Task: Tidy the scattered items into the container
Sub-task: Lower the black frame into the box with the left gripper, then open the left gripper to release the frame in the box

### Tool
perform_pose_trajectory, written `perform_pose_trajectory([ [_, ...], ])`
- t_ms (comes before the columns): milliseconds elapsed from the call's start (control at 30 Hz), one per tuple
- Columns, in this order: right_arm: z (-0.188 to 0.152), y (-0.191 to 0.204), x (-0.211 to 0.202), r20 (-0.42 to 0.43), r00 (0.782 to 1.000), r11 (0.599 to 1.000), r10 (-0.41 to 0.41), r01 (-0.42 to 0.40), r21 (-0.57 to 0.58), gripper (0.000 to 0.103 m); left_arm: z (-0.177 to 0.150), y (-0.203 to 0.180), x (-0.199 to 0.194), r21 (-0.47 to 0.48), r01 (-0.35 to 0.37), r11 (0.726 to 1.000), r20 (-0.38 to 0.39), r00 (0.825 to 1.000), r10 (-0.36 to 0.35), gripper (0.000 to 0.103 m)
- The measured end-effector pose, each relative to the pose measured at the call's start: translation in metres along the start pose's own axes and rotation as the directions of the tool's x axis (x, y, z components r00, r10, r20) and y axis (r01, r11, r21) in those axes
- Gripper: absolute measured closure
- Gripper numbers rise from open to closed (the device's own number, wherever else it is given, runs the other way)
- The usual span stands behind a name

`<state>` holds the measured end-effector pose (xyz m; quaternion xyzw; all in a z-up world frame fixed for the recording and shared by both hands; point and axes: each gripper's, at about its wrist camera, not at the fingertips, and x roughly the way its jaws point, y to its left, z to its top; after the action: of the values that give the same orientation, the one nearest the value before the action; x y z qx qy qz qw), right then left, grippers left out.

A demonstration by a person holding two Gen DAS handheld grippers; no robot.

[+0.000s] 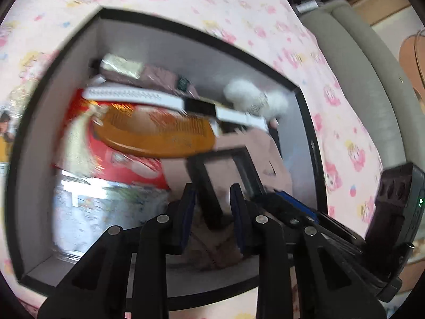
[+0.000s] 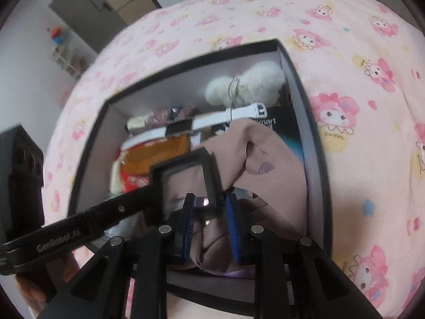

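Observation:
A black box with a white inside [image 1: 186, 30] [image 2: 186, 58] sits on a pink printed bedsheet [image 2: 358, 175]. In it lie an orange comb [image 1: 159, 135] [image 2: 159, 154], a white watch with a black face [image 1: 199, 106] [image 2: 180, 127] and a white fluffy toy [image 1: 255, 98] [image 2: 247, 85]. A dusty pink cloth [image 1: 255, 164] [image 2: 265, 164] drapes over the near half. A black rectangular frame [image 1: 202, 178] [image 2: 209, 175] rests on it. My left gripper [image 1: 212, 212] and my right gripper [image 2: 209, 212] hang side by side over the box. Bunched pink cloth fills the gap between each pair of pads.
A red packet [image 1: 127, 164] and a glossy wrapped pack [image 1: 106, 207] lie under the comb. A black carton [image 2: 281, 125] stands by the box's right wall. A grey padded edge [image 1: 372, 79] borders the bed. Cardboard boxes [image 2: 127, 0] and a small shelf [image 2: 69, 58] stand beyond.

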<state>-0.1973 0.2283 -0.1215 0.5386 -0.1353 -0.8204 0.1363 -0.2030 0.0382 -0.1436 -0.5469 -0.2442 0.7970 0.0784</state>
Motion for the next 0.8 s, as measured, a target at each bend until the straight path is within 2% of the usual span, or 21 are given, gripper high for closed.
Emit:
perform_pose_trajectory([
  [167, 0.003, -0.001, -0.009, 0.042, 0.999, 1.0, -0.003, 0.003, -0.01, 0.083, 0.003, 0.005, -0.016, -0.027, -0.053, 0.998, 0.059, 0.997, 0.055, 0.078],
  [233, 0.004, -0.003, -0.015, 0.063, 0.998, 1.0, 0.01, -0.009, -0.01, 0.083, 0.002, 0.012, -0.025, -0.071, -0.109, 0.991, 0.12, 0.986, 0.117, 0.078],
  [300, 0.005, -0.003, -0.017, 0.066, 0.998, 0.999, 0.02, -0.018, -0.031, 0.083, 0.0, 0.019, -0.03, -0.097, -0.143, 0.985, 0.146, 0.977, 0.156, 0.078],
  [467, 0.007, -0.003, -0.008, 0.029, 1.0, 1.0, 0.001, 0.0, -0.028, 0.083, -0.007, 0.011, -0.008, 0.003, -0.162, 0.987, 0.048, 0.986, 0.161, 0.078],
  [600, 0.005, -0.001, -0.006, 0.02, 1.0, 0.999, -0.013, 0.014, -0.037, 0.083, -0.007, -0.003, 0.011, 0.015, -0.123, 0.992, 0.013, 0.992, 0.123, 0.079],
  [800, 0.001, 0.004, 0.01, -0.04, 0.998, 0.996, -0.05, 0.047, -0.071, 0.083, -0.003, -0.023, 0.027, 0.098, -0.124, 0.988, -0.02, 0.992, 0.126, 0.079],
])
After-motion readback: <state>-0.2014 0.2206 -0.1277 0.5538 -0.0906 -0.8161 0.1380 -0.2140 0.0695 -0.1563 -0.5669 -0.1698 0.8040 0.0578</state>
